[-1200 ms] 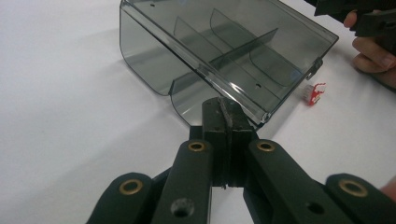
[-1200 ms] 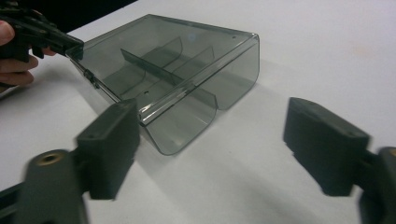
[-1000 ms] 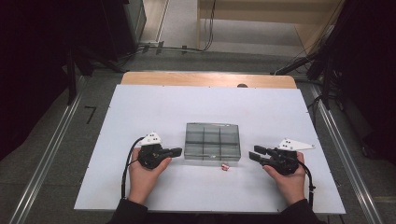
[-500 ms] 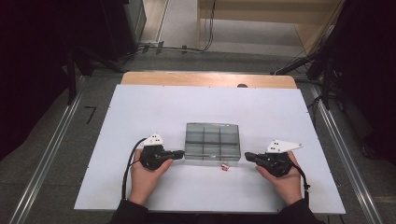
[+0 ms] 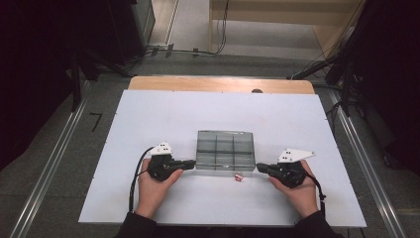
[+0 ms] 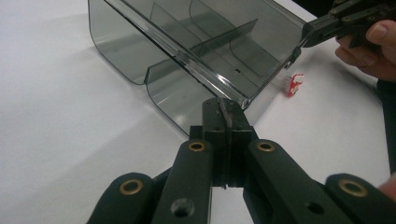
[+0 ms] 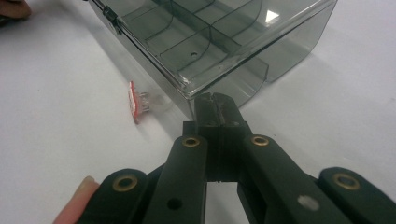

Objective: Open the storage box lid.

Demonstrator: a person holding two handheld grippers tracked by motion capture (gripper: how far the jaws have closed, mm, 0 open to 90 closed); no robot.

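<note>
Smoky divider box (image 5: 225,148), long axis left-right

Beyond my white-topped wooden desk (image 5: 148,124): grey carpeted floor (image 5: 59,148), black trailing cables (image 5: 188,49), pale wooden cabinet (image 5: 277,12), dim surroundings.

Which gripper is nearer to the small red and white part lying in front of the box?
The right. The right gripper is just beside the small red and white part, at the grey compartment box's near right corner. The left gripper is at the box's near left corner, farther off.
</note>
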